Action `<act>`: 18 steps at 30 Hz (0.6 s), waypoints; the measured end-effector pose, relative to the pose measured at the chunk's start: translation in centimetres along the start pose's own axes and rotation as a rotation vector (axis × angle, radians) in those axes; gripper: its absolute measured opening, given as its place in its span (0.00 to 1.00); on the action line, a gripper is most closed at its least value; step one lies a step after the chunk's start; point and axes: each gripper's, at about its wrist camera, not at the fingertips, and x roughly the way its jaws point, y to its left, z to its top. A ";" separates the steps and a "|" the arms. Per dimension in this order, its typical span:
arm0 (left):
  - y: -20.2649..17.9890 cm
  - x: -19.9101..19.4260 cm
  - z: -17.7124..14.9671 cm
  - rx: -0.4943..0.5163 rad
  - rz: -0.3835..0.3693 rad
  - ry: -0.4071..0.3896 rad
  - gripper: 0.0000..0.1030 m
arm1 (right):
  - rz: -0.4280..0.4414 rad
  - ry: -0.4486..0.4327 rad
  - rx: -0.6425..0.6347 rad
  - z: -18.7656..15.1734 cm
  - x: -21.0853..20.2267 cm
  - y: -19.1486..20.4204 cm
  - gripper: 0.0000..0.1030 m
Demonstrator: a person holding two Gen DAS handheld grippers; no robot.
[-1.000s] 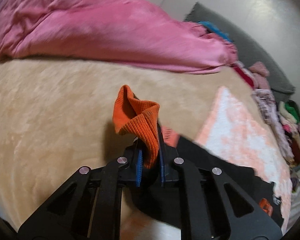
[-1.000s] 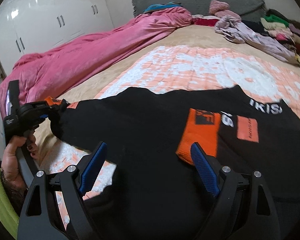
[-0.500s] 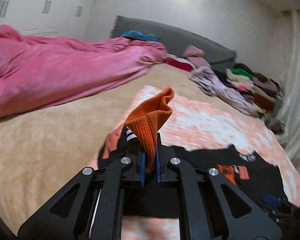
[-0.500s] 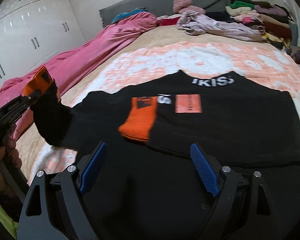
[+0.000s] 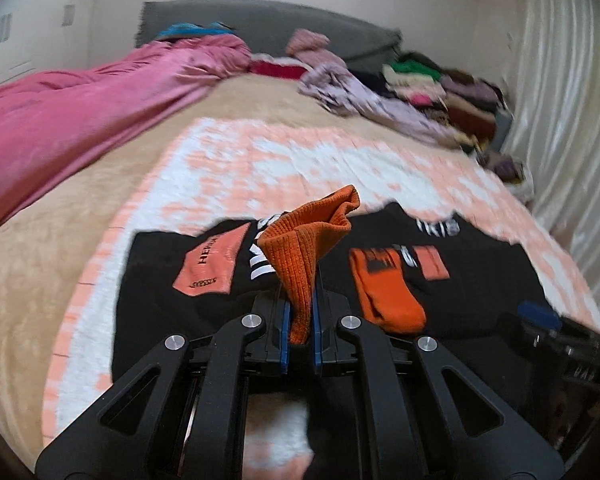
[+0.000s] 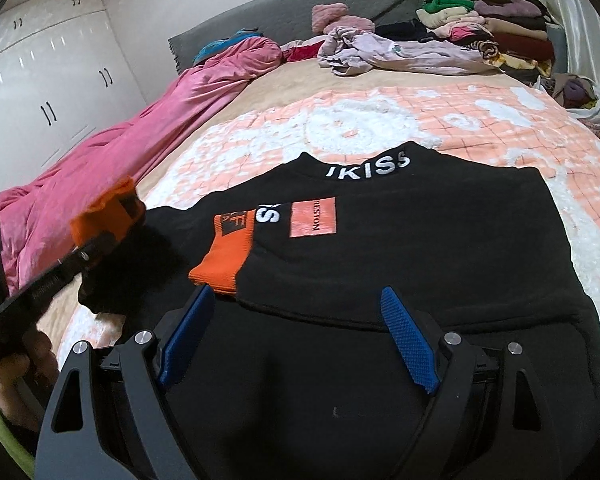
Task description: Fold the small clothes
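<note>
- Left gripper [image 5: 299, 326] is clamped on the orange cuff [image 5: 306, 248] of a black sweater [image 6: 440, 248], low centre of the frame.
- Right gripper [image 6: 298, 338] hangs wide, holding nothing (other sleeve already lies folded across).
- Sleeve fold under way; next, lay the cuff on the chest, then release.

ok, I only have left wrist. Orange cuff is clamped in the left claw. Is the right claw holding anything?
Observer: No. The right claw is open, jaws wide, nothing between its pads. It hovers over the lower part of the black sweatshirt.
Operator: What's below my clamp? I can't see under it.
Observer: The black sleeve hangs from the lifted cuff down to the sweatshirt's side.
Operator: Collar print is blurred here. Readable?
Observer: Yes, the white collar lettering reads IKISS, at the far edge of the sweatshirt.
</note>
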 end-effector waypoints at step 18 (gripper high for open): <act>1.8 -1.2 0.4 -0.031 0.085 -0.021 0.31 | 0.096 0.031 -0.052 1.4 2.2 3.7 0.80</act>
